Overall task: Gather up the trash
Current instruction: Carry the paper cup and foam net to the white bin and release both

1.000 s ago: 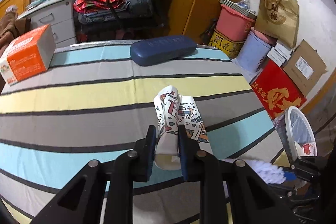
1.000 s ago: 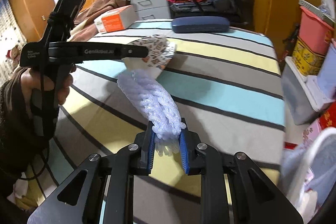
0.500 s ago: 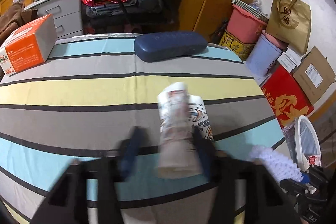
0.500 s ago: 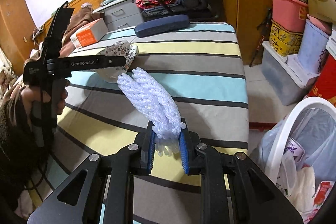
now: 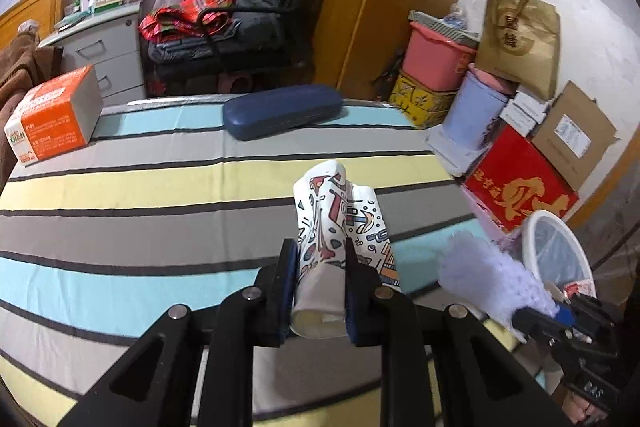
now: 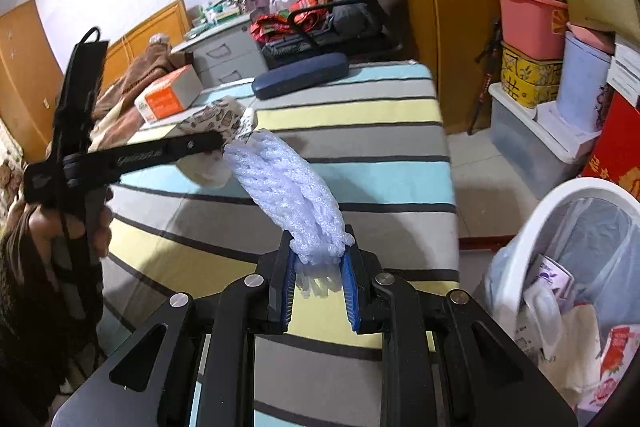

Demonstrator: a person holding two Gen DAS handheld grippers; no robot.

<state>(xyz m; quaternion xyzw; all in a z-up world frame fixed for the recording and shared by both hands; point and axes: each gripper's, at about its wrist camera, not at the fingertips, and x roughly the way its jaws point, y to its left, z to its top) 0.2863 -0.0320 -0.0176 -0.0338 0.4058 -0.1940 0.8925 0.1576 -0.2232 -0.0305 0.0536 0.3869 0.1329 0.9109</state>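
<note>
Left wrist: jaws clamping patterned paper cup (image 5: pixel 336 239), right's on foam netting (image 6: pixel 288 191), possibly nearing bin (image 6: pixel 576 227).

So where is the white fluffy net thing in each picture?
Left wrist view: the white foam net is low on the right, sticking out of the right gripper, near the white bin.
Right wrist view: it is in the middle, clamped in the right gripper, pointing up and left.
Shared landmark: the dark blue case at the far end of the striped table; in the right wrist view it sits above the net.
</note>
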